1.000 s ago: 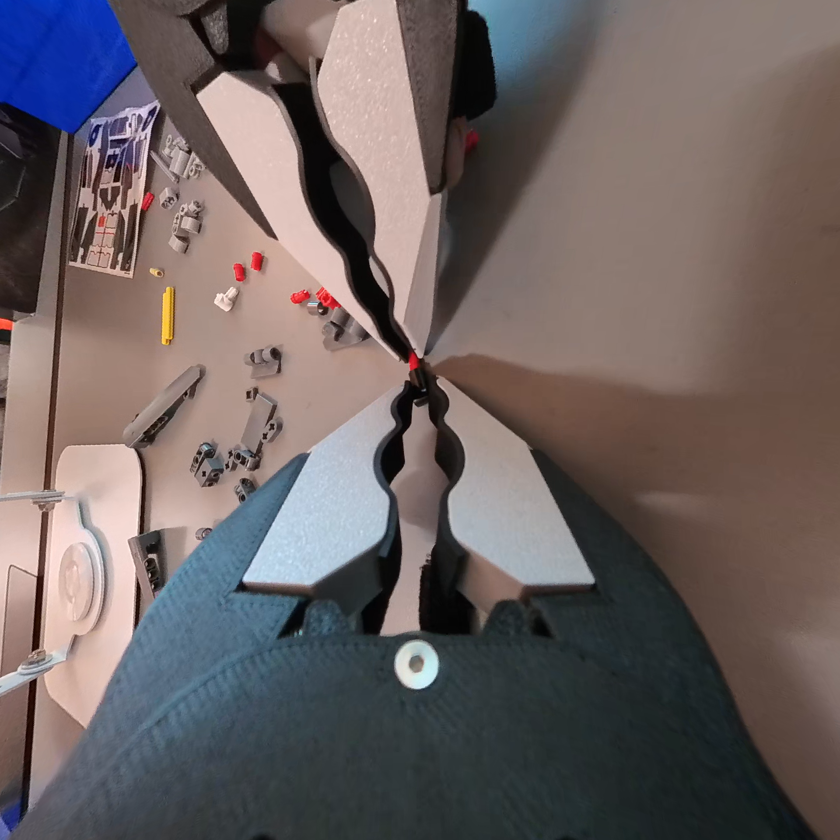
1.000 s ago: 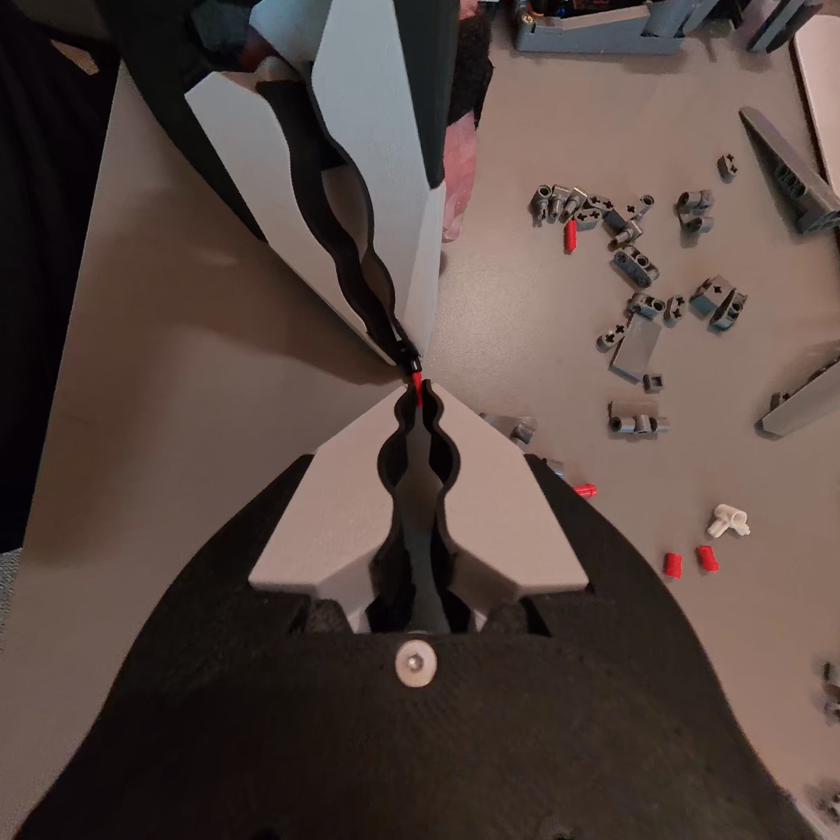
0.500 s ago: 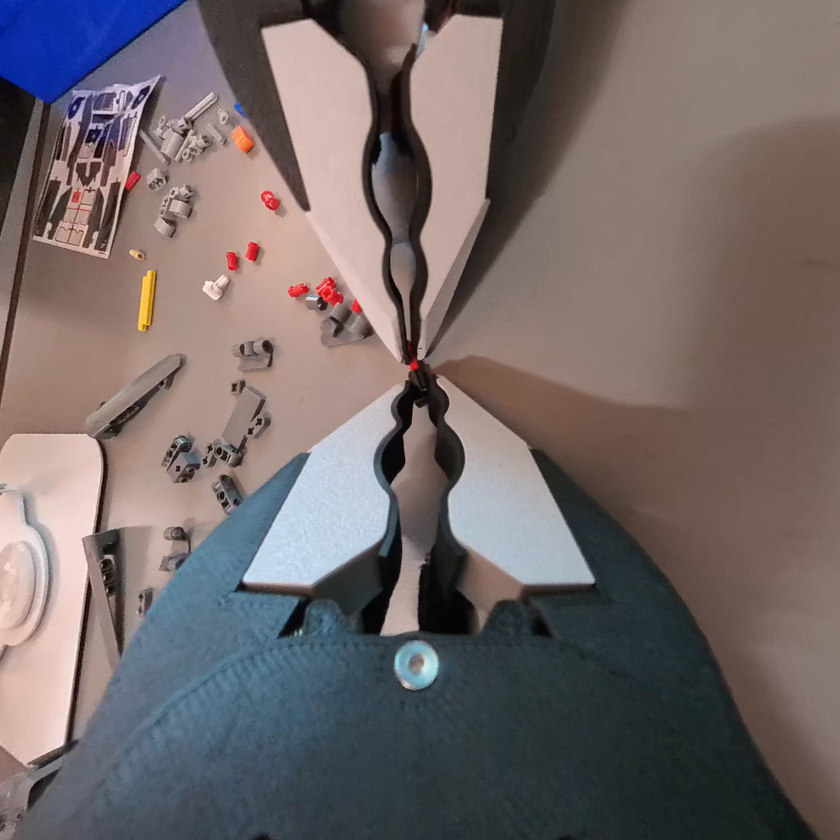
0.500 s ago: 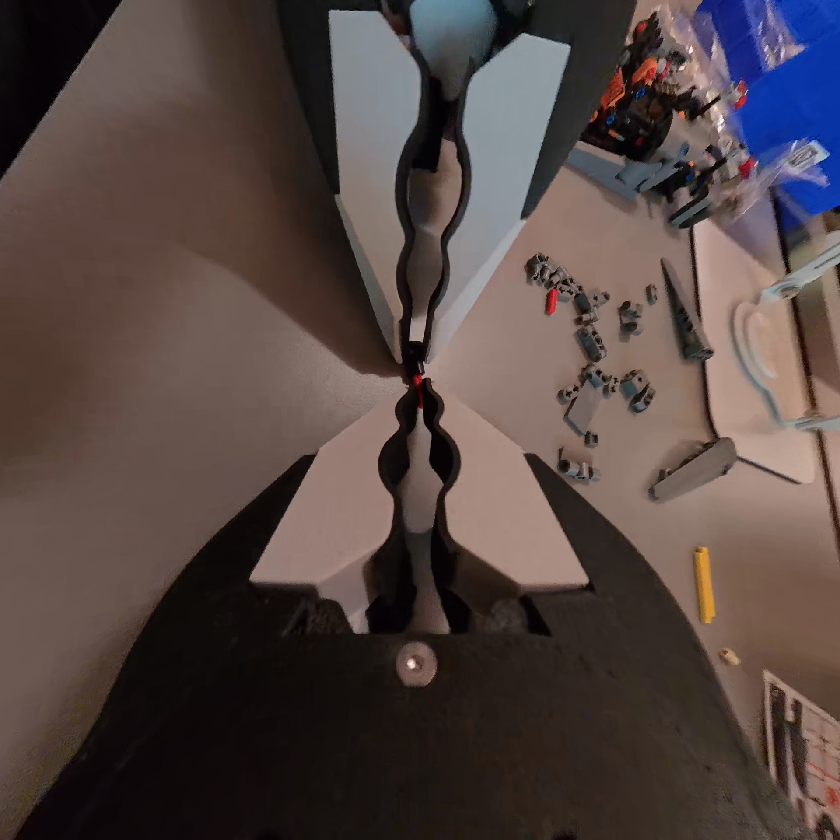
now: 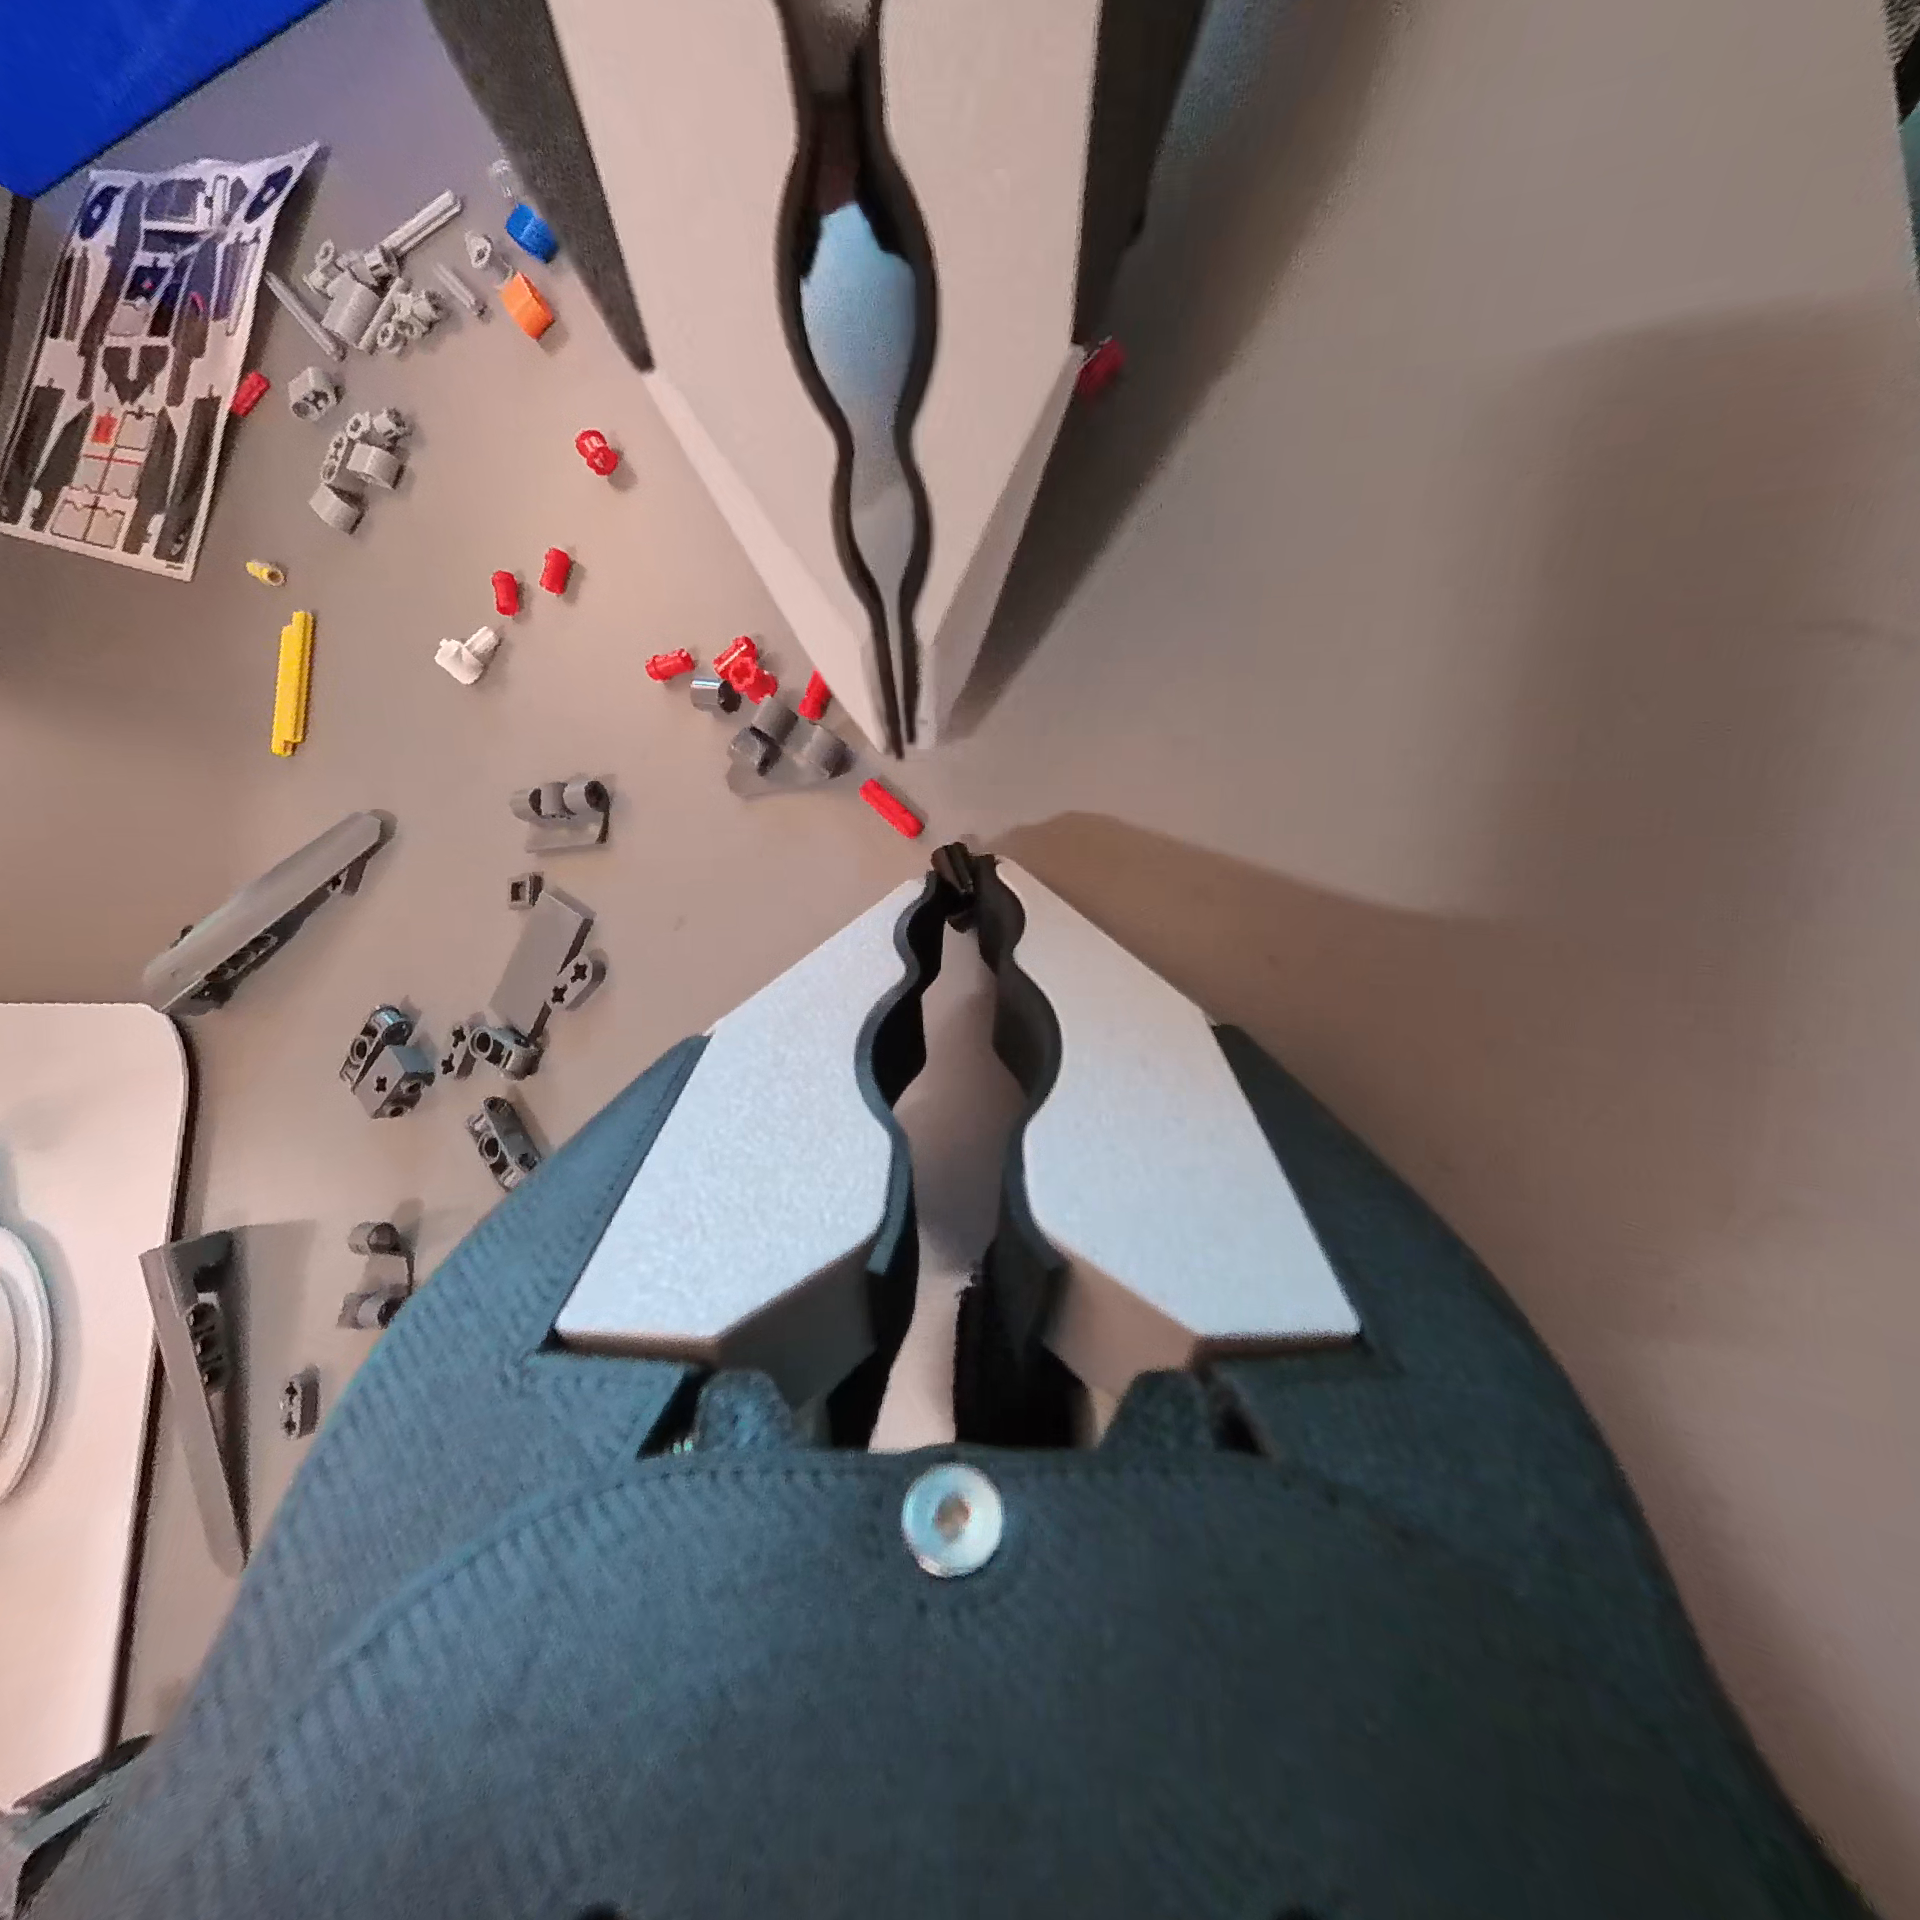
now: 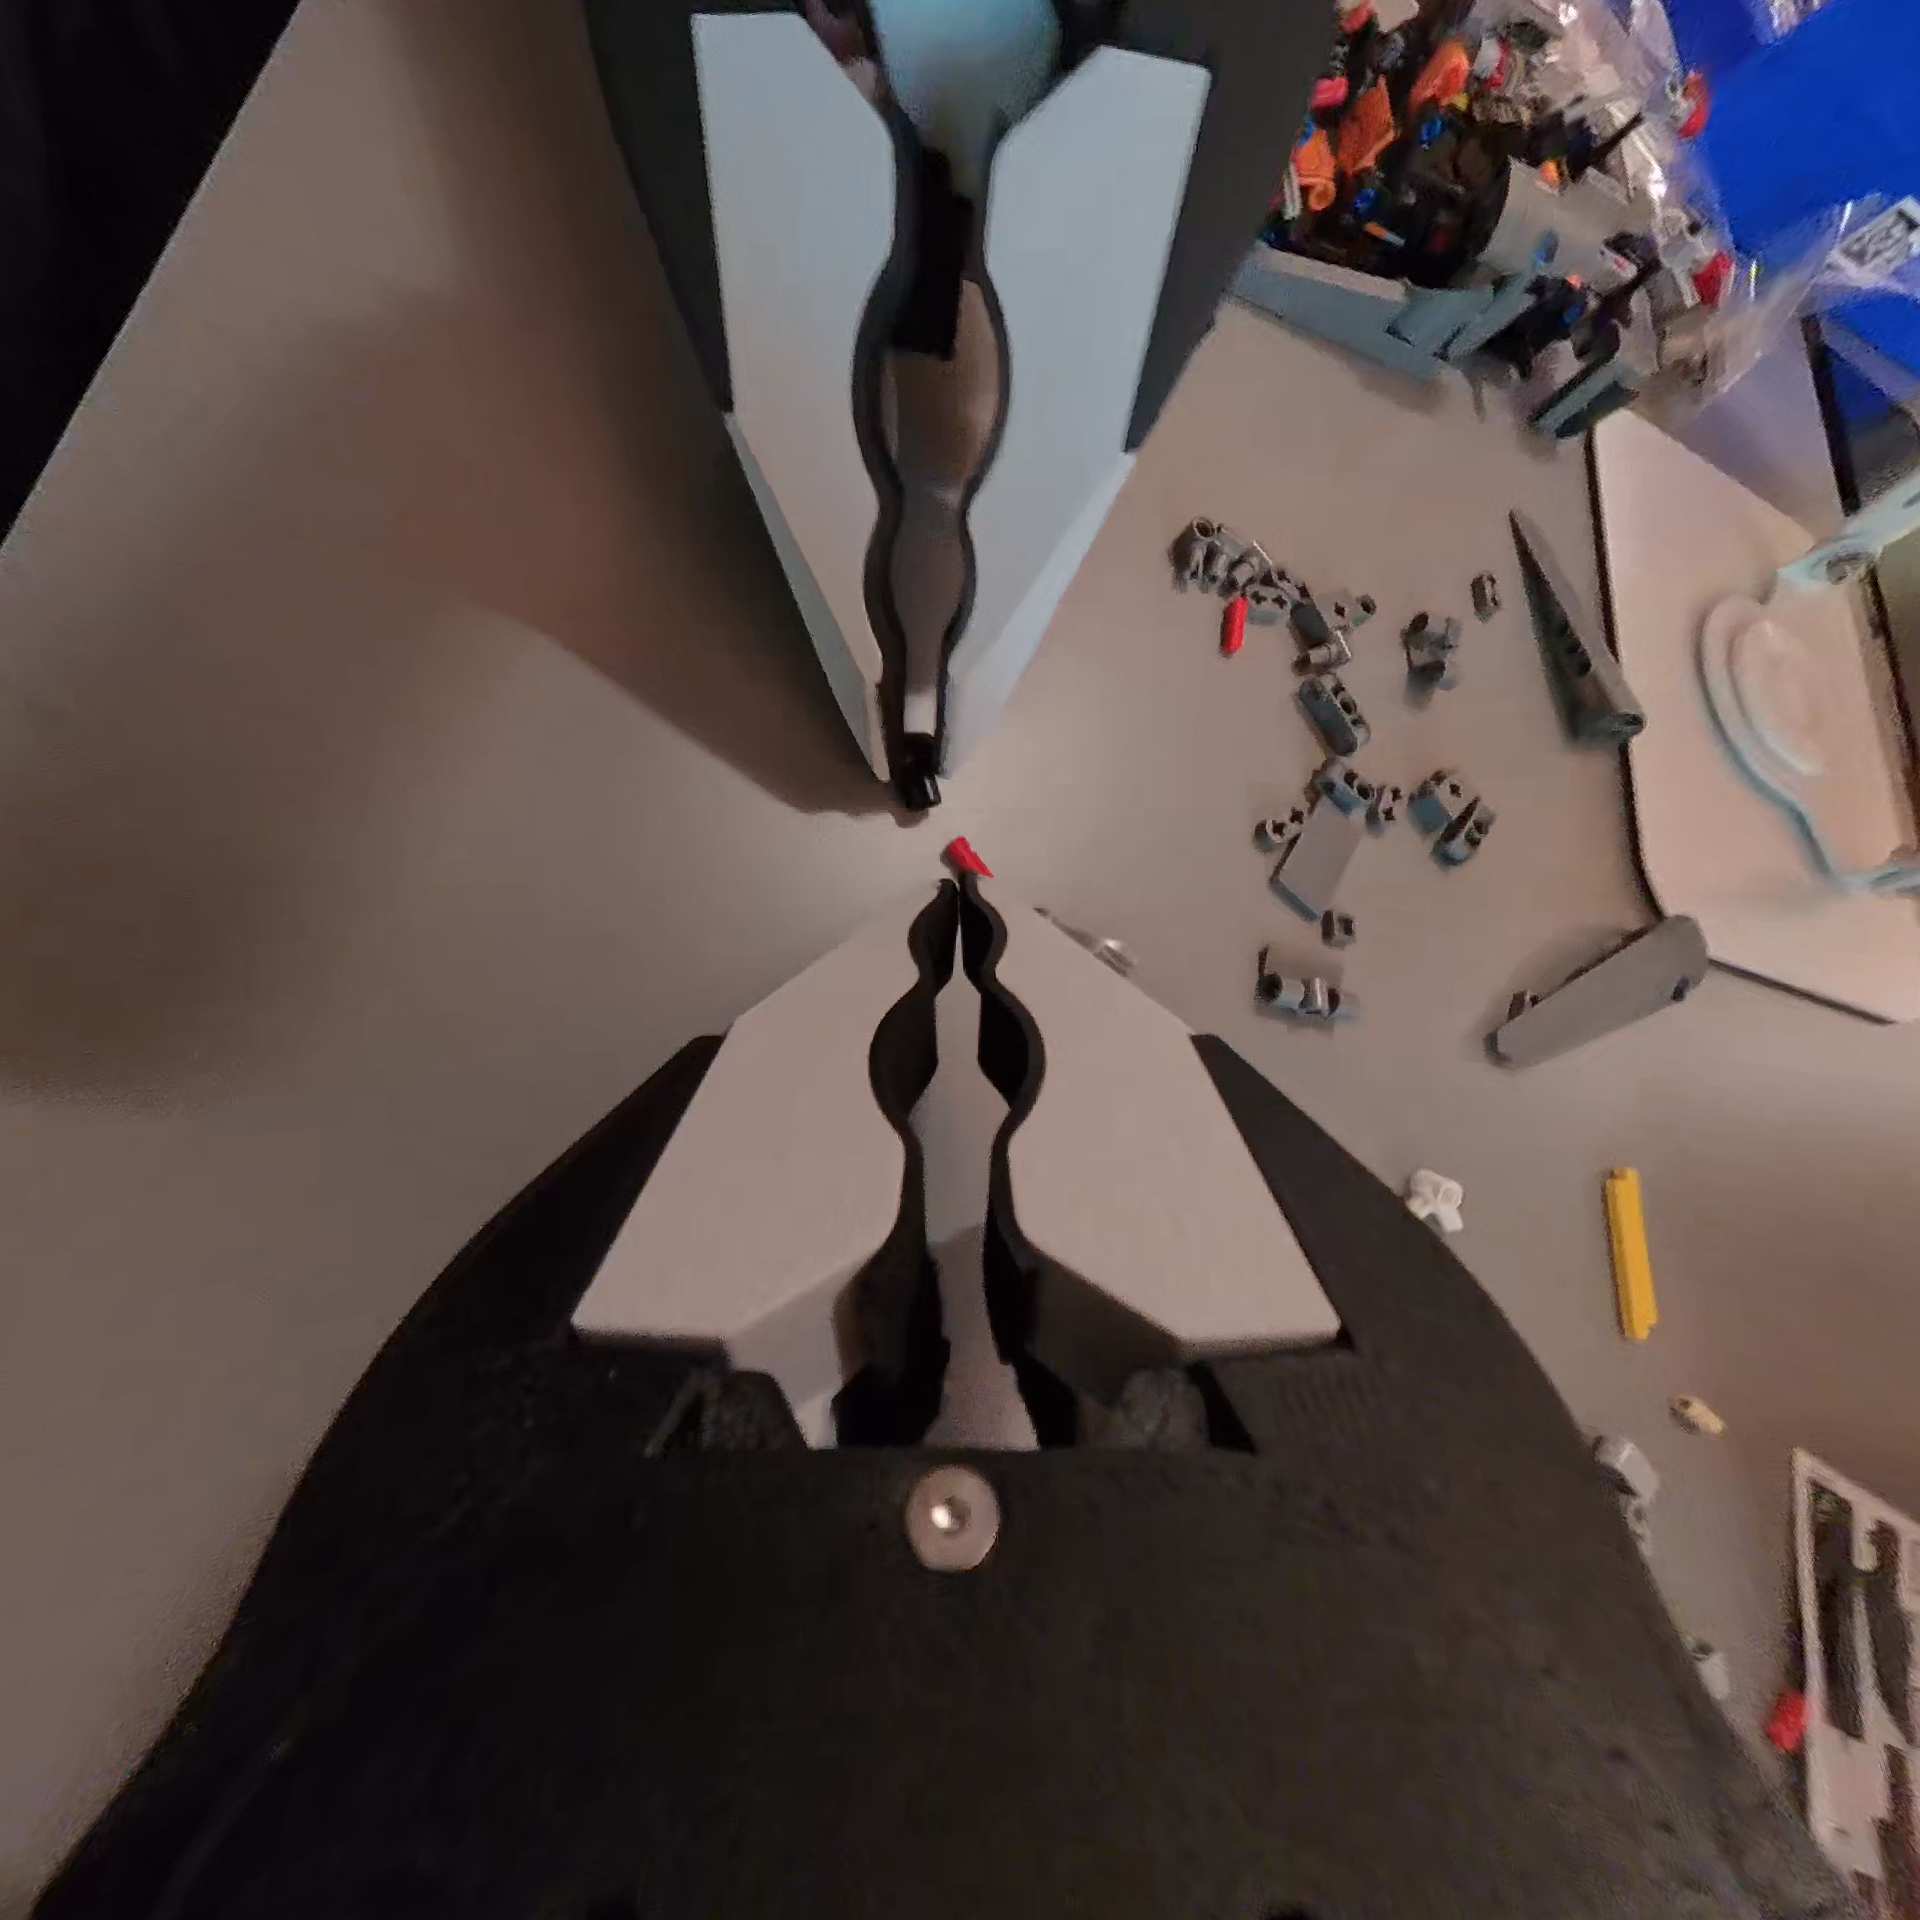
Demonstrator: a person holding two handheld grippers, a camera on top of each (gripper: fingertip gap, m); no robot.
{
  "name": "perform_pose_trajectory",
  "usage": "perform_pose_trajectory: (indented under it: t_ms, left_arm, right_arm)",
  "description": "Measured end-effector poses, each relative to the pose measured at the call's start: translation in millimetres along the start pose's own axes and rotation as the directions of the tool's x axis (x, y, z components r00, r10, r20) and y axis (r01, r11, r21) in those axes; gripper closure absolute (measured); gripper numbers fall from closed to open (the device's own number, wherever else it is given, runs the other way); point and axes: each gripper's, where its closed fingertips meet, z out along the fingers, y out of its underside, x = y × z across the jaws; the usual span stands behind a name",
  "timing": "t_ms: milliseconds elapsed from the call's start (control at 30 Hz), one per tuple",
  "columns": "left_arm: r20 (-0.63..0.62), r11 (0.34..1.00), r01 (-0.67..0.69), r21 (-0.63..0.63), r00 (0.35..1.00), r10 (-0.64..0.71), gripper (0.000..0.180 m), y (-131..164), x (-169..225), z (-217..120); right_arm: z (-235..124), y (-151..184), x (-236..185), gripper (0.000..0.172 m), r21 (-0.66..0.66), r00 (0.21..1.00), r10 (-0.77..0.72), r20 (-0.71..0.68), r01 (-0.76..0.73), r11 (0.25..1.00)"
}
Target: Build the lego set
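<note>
My left gripper (image 5: 961,888) is shut on a small black connector piece (image 5: 951,868), which sticks out past its tips. The same piece shows in the right wrist view (image 6: 916,779) at the tips of the left gripper, which reaches in from the top of that view. My right gripper (image 6: 958,899) is shut with nothing between its pads. It also shows in the left wrist view (image 5: 904,732), pointing down from the top. A small red pin (image 5: 890,808) lies free between the two grippers, clear of both sets of tips. In the right wrist view the red pin (image 6: 966,857) sits just beyond my right fingertips.
Loose grey pieces (image 5: 540,966), red pins (image 5: 530,582), a yellow axle (image 5: 293,681) and a grey wedge (image 5: 260,914) are scattered left on the grey table (image 5: 1455,623). A sticker sheet (image 5: 135,353) and a white stand (image 5: 83,1143) lie farther left. A bag of parts (image 6: 1507,187) sits at the back. My left and right fingertips are right by each other. The yellow axle (image 5: 293,681) is about 20 centimetres from both grippers' fingertips. The right camera catches it too, in the right wrist view (image 6: 1633,1256).
The two grippers, which were tip to tip with the red pin against the black piece, have drawn apart. The red pin has left the right gripper's grasp and now lies free.
</note>
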Motion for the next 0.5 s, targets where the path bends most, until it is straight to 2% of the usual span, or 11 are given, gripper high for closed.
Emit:
perform_pose_trajectory:
  t_ms: [100, 300, 500]
  left_arm:
    - [0.004, 1.0, -0.01, -0.004, 1.0, 0.01, 0.176, 0, 0, 0]
    - [0.006, 1.0, -0.017, -0.018, 1.0, 0.017, 0.176, 1, -1, 0]
    - [0.019, 0.999, -0.009, -0.035, 1.0, 0.01, 0.176, 3, -4, 0]
  right_arm:
    - [-3, 5, -1, 0.172, -0.008, 0.995, 0.082, 0.062, -0.082, 0.997]
    - [2, 10, 2, 0.166, -0.063, 0.994, 0.086, 0.07, -0.081, 0.995]
    - [9, 10, 10, 0.16, -0.084, 0.984, 0.104, 0.142, -0.093, 0.992]
